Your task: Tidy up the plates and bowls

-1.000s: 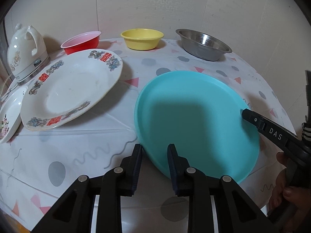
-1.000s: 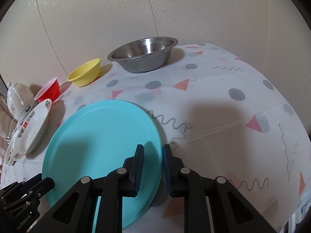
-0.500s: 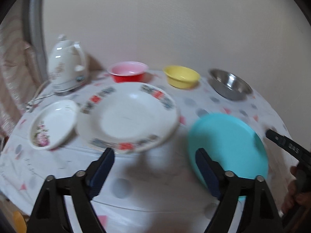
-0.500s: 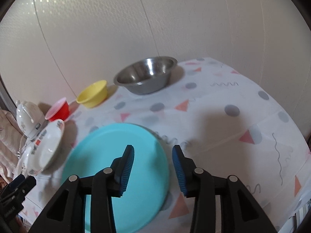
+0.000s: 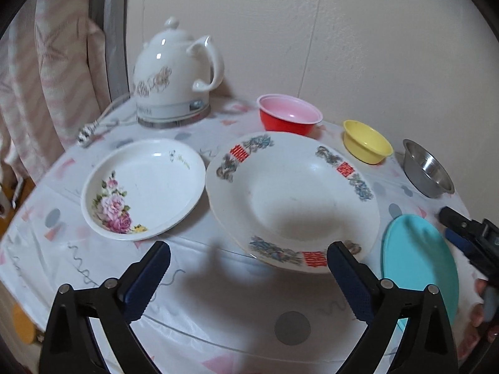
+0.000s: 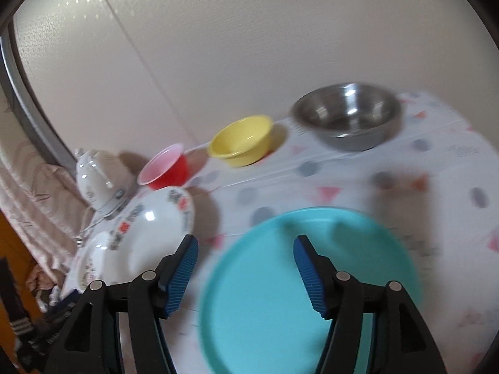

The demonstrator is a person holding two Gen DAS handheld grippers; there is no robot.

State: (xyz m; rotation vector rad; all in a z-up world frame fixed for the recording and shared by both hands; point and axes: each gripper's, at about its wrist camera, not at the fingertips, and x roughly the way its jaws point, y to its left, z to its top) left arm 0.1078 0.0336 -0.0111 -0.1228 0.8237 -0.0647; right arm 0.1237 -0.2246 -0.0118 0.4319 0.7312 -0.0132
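Writing: the large white plate [image 5: 293, 199] carries red Chinese double-character marks on its rim, 3 visible, between grey-blue painted motifs. The kettle [image 5: 174, 74] has a printed band low on its body, too blurred to read. No other legible text.

Materials and shapes: the desk [image 5: 218, 299] is covered by a glossy white cloth printed with grey dots, pink triangles and squiggles. Along the far edge, left to right: white ceramic kettle with gold floral print, red plastic bowl [image 5: 288, 118] with pink inside, yellow plastic bowl [image 5: 366, 141], round steel bowl [image 5: 427, 171]. Nearer: small white dish [image 5: 143, 187] with pink roses at left, just beside the large shallow white plate. The flat round turquoise plate [image 6: 308, 283] lies on the desk at the near right; right view is motion-blurred.

Claws: left claw [image 5: 249, 280] released, jaws spread wide over bare cloth, nothing between them. Right claw [image 6: 246, 274] released, jaws apart above the turquoise plate, pads not pressing on it. Both have just been opening.

Change from 1 second ago: both claws were then clenched on the near rim of the turquoise plate; now neither grips it. The left view has swung left, so the kettle and rose dish sit centrally and the turquoise plate is at its right edge, with the right claw's dark tip beside it.
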